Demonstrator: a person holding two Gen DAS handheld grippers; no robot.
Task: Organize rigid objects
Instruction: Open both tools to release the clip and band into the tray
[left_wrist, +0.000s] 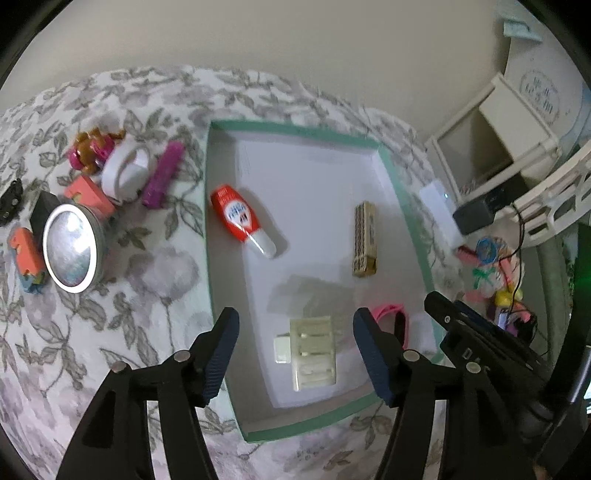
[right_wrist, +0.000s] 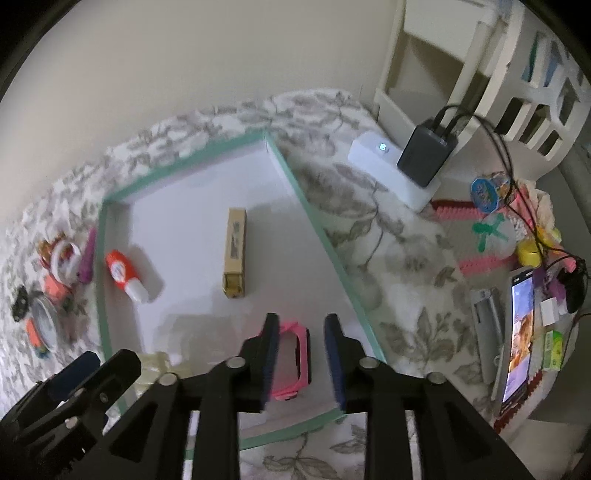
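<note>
Surface: I see a floral cloth (left_wrist: 155, 280) covering the desk, or maybe a bed; I cannot tell which.
Tray: a shallow white tray with a green rim (left_wrist: 402, 199) lies in the middle of the cloth, its long side running near to far.
Left tool (left_wrist: 293, 334): mine, hovering over the tray's near end, jaws spread wide with nothing between them.
Right tool (right_wrist: 301, 339): over the tray's near right corner, jaws parted and not pressing on anything; the pink-framed item (right_wrist: 293, 360) lies on the tray floor below the gap, nearer the left finger.
Round tin (left_wrist: 72, 249): outside the tray on the left, shiny lid tilted toward my left camera.
Cream ridged piece (left_wrist: 314, 352): on the tray floor at the near end, below the left tool's gap, a small white block touching its left side.
Red-and-white bottle (left_wrist: 242, 219): lying on its side in the tray's left part, white cap pointing near and right.
Tan box (left_wrist: 365, 240): narrow, lying lengthwise in the tray's right part, well apart from the bottle.
White tape ring (left_wrist: 125, 171): left of the tray, beyond the tin.
Purple bar (left_wrist: 162, 175): between the ring and the tray's left rim.
Orange block (left_wrist: 90, 195): just beside the ring, on its near side.
Phone (right_wrist: 519, 332): far right, screen lit.
</note>
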